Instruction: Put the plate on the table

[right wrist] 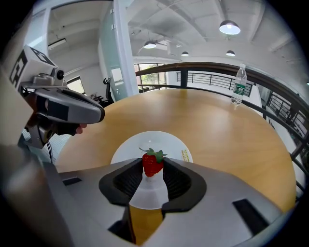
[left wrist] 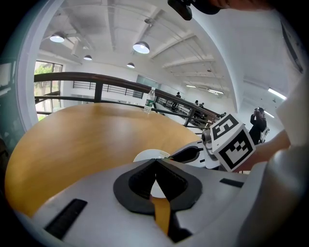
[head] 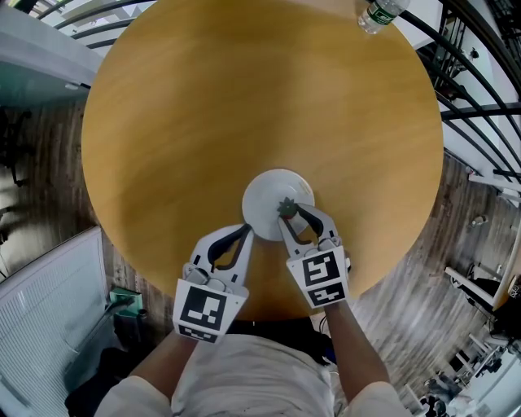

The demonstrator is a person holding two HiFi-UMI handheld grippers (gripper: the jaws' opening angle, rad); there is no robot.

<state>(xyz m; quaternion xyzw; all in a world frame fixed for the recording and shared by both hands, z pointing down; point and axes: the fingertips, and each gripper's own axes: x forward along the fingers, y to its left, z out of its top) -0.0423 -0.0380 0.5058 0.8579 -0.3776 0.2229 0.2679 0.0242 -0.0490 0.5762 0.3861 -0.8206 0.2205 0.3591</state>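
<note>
A small white plate [head: 269, 194] lies flat on the round wooden table [head: 244, 106], near its front edge. My right gripper [head: 289, 214] is over the plate's near rim, shut on a red strawberry [head: 287, 208] with green leaves. In the right gripper view the strawberry [right wrist: 152, 163] sits pinched between the two pads above the plate [right wrist: 154, 141]. My left gripper [head: 247, 230] is at the plate's left near edge with its fingertips together and nothing between them. Past those closed tips, the left gripper view shows the plate [left wrist: 146, 155].
A clear water bottle [head: 378, 15] stands at the table's far right edge, also visible as the bottle [right wrist: 237, 86] in the right gripper view. Black railings [head: 480, 89] run to the right of the table. A white radiator-like panel [head: 41, 318] stands at the lower left.
</note>
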